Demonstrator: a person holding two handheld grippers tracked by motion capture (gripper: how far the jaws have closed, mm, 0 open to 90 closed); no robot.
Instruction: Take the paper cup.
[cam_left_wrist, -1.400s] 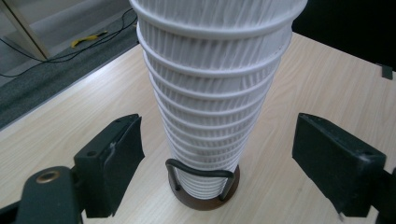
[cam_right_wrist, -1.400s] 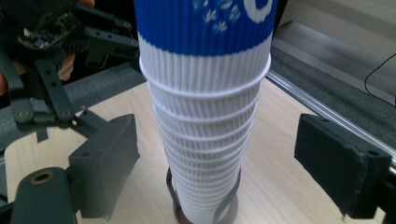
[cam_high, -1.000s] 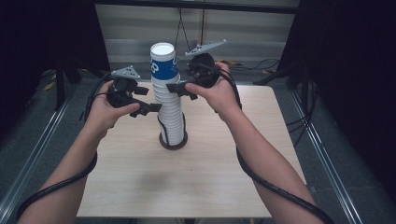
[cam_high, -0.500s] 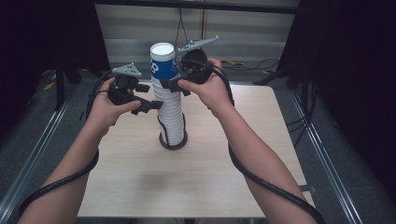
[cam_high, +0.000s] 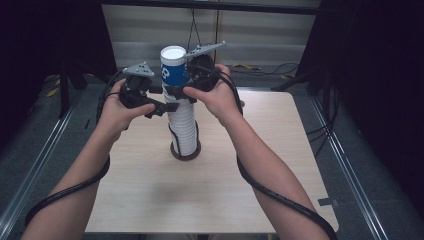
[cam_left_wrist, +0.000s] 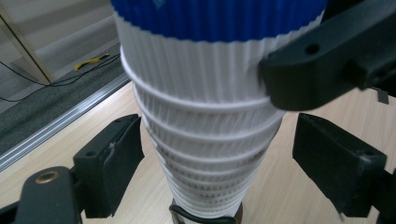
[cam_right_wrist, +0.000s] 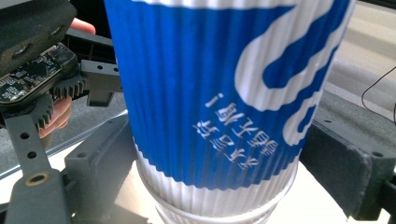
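table: pale wood-grain top (cam_high: 150, 195), rounded corners, small dark patch of tape near the right front corner (cam_high: 325, 202)
floor: grey, dull, low-lit (cam_high: 360, 165)
rails: metal strips (cam_high: 35, 165) running along the floor on both sides of the table
back wall: light horizontal panelling (cam_high: 260, 35) behind the table, dark bar across its top
sides: black, curtain-like darkness left and right (cam_high: 380, 75)
cables: loose wires and something yellow on the floor by the back wall (cam_high: 245, 66)
light: bright on the tabletop, dim all around

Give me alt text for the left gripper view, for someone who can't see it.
A tall stack of ribbed white paper cups, its top cup banded blue, stands on a wooden table between the left gripper's two black jaws, which flank it with gaps showing. A jaw of the right gripper reaches in at the right.
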